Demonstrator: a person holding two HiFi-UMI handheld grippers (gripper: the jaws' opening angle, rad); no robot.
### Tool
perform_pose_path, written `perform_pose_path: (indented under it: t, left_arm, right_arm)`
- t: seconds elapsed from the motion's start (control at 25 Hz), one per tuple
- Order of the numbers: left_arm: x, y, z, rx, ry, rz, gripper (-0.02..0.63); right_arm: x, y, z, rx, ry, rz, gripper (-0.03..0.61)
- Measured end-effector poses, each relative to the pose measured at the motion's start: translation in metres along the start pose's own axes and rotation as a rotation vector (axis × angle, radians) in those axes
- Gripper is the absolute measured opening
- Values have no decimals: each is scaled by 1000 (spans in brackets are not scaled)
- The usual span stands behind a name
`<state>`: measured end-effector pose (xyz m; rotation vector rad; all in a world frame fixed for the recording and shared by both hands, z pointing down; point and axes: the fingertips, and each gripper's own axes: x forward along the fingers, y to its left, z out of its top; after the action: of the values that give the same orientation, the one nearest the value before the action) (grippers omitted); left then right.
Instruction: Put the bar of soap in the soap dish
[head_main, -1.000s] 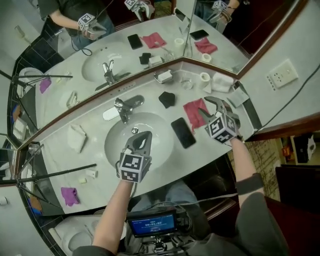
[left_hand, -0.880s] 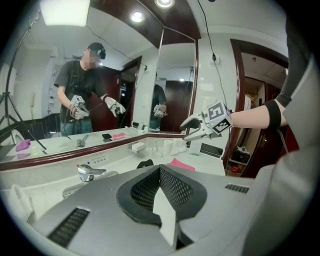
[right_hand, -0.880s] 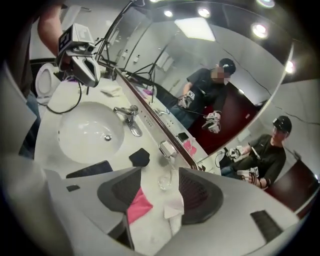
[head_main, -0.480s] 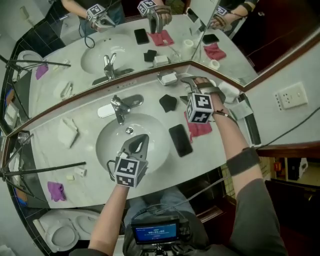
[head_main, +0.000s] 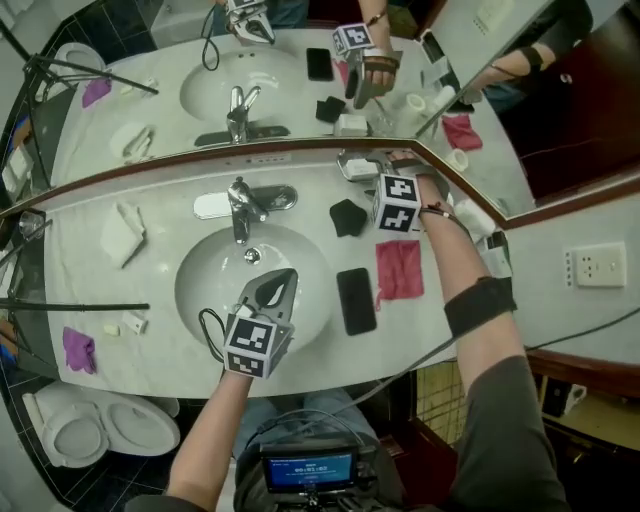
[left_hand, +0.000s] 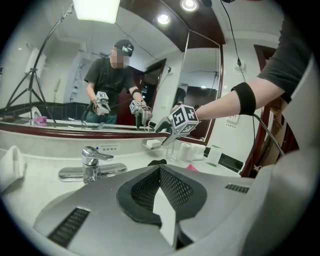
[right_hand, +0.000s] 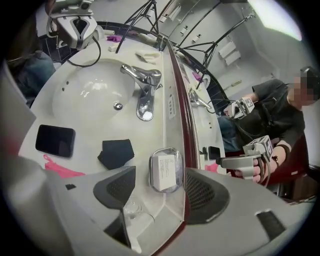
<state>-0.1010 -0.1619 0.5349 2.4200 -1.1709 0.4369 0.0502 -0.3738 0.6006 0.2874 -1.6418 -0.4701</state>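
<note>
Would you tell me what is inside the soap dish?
A white boxed bar of soap lies in the soap dish; the dish's floor under it is hidden.

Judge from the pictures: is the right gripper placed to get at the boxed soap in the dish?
Probably yes: the right gripper, jaws just opened, hangs over the soap in the soap dish, nothing between.
</note>
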Motion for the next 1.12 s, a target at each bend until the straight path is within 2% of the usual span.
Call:
perform_pose_path:
  t: [0.44,0.52,0.56,1.12]
  left_arm:
    - [5,16,-13,-23,8,79,0]
    - [5,18,-14,-23,11,84,0]
    - [5,19,-15,-23,13,85,0]
    - [2,26,-15,-27,22,79,0]
  right_arm:
    - [58,3,-1,-48,9,101,327]
    - [61,4,-2,-56,16,106,291]
    - [62,2,-1,-60,17,103,253]
    - [52,4,9,-108,18,121,213]
